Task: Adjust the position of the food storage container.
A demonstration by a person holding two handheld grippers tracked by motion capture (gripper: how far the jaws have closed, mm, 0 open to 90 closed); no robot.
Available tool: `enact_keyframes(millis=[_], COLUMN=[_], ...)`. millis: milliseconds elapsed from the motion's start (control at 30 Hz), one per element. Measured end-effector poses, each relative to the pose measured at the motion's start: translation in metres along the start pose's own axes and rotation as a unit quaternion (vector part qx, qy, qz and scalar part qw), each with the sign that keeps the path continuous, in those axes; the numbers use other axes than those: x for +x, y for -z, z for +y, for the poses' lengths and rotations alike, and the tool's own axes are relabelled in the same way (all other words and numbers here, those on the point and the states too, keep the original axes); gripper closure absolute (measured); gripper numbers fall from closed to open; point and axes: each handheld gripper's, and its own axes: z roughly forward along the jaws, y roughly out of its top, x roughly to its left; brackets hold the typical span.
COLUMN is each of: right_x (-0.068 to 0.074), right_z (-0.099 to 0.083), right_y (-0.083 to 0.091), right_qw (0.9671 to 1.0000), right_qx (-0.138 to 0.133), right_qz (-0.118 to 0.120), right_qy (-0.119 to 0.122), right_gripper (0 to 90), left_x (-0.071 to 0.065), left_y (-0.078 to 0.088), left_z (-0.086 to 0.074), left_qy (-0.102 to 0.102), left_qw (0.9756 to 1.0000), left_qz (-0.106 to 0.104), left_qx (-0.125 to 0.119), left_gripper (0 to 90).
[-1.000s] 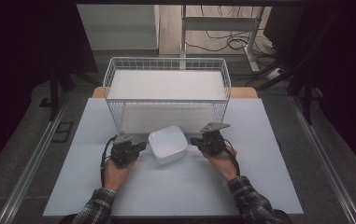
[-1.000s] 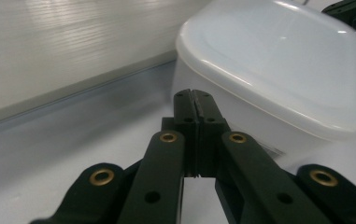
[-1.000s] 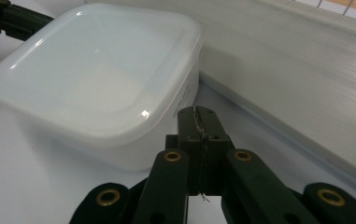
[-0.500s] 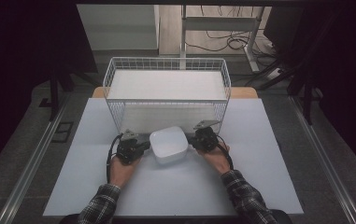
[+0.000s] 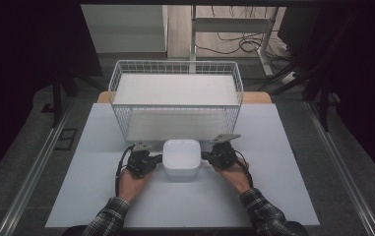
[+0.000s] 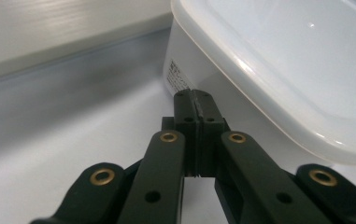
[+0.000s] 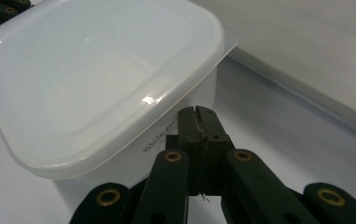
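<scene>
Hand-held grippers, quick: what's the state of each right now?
Left hand-held gripper: closed, jaws empty, tips against the white lidded container's side.
Right hand-held gripper: closed, jaws empty, tips at the container's opposite side.

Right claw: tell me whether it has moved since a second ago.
Yes. In the high view the right claw has slid inward toward the white lidded container; its shut tips now meet the container's side, in front of the wire basket.

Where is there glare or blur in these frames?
High view: dark surroundings, table evenly lit. Left gripper view: small glint on the container lid, jaws soft up close. Right gripper view: curved highlight along the lid's rim, basket blurred behind.
</scene>
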Motion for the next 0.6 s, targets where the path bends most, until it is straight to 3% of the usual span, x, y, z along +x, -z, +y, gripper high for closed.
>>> enact_keyframes(millis=[133, 400, 600], right_x=[0.006, 0.018, 0.025], right_z=[-0.005, -0.014, -0.019], right_y=[0.007, 0.015, 0.019], right_qw=[1.0, 0.9999, 0.9997], right_qx=[0.005, 0.009, 0.014], right_qz=[-0.002, 0.003, 0.006], right_qy=[0.002, 0.012, 0.017], right_gripper=[89.1, 89.1, 89.0], left_x=[-0.006, -0.019, -0.02], left_y=[0.004, 0.015, 0.02], left_z=[-0.004, -0.012, -0.014], left_qy=[-0.001, -0.013, -0.024], left_qw=[0.9999, 0.9996, 0.9993], left_qz=[-0.009, -0.006, -0.012], left_qx=[0.009, 0.023, 0.025], left_gripper=[90.0, 90.0, 90.0])
